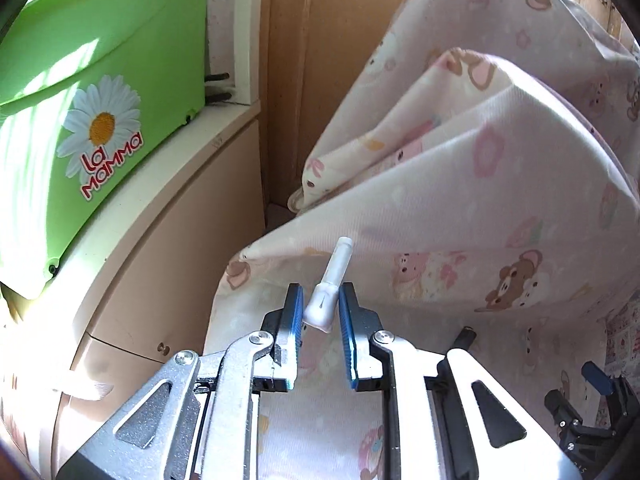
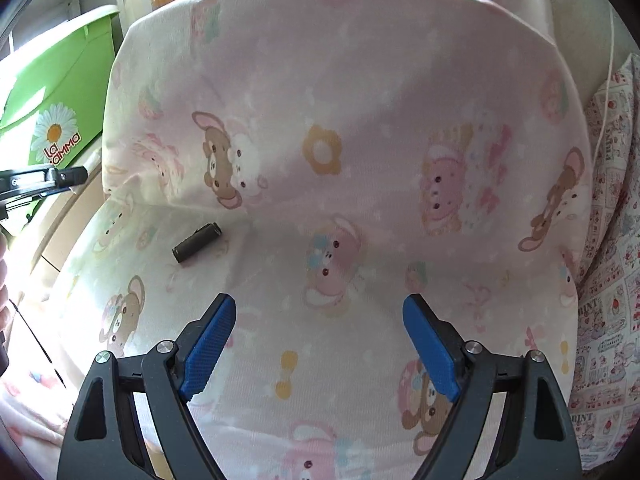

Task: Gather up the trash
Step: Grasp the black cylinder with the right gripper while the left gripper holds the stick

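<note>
"La Mamma" in red letters beside a daisy on the green plastic bin (image 1: 100, 92), perched on a beige cabinet (image 1: 168, 248) at the left; same bin (image 2: 56, 120) visible at the left edge from the right wrist. "PRINT" partly readable on the strawberry-patterned fabric (image 2: 608, 320) at the far right. Everywhere else, pink bedding with bear cartoons (image 2: 340, 120): a cushion propped upright behind, sheet spread flat below, wooden panel (image 1: 296, 60) behind the folds.

Left gripper (image 1: 320, 304) clamped on a small white plastic tube (image 1: 330, 284), held at its wider base, long axis running up and slightly right, narrow tip pointing away toward the cushion fold. Right gripper (image 2: 319, 320) with blue pads (image 2: 208, 344) spread wide apart, holding nothing, hovering over the sheet. Small dark cylinder (image 2: 197, 243) lying on the sheet ahead and left of the right gripper, near the cushion's foot, long axis tilted up to the right.
</note>
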Tool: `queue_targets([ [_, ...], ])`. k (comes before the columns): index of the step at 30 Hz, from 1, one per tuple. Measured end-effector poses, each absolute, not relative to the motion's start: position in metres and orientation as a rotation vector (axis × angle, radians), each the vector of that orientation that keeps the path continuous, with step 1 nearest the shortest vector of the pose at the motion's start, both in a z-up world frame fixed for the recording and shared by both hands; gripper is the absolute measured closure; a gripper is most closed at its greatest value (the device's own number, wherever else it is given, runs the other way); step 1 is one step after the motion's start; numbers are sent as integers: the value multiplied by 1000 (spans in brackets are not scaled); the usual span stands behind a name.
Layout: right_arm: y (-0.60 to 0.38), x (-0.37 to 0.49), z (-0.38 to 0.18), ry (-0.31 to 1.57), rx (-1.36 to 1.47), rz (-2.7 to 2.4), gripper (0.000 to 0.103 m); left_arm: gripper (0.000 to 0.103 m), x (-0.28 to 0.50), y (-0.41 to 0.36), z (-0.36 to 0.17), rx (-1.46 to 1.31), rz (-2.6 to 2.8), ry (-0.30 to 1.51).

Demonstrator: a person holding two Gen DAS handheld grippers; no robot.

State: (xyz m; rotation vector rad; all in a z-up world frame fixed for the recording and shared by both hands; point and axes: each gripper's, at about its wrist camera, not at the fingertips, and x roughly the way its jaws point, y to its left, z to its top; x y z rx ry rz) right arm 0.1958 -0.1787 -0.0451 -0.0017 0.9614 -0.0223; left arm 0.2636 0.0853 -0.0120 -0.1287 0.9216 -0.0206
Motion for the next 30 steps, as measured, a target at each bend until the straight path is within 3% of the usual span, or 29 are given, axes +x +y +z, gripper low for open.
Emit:
queue_targets([
  [11, -131, 265, -66, 1172, 386, 35, 18, 86, 251, 102, 11, -157, -12, 853],
  [14, -118, 281, -77, 1235, 378, -17, 33, 86, 250, 112, 17, -147, 33, 822],
  [22, -96, 297, -86, 1240, 261, -105, 49, 86, 252, 129, 31, -139, 75, 772],
  [28, -77, 296, -85, 1232, 122, -111, 83, 85, 251, 134, 35, -159, 69, 770],
  [30, -74, 291, -82, 1223, 116, -102, 88, 85, 251, 136, 35, -166, 70, 769],
])
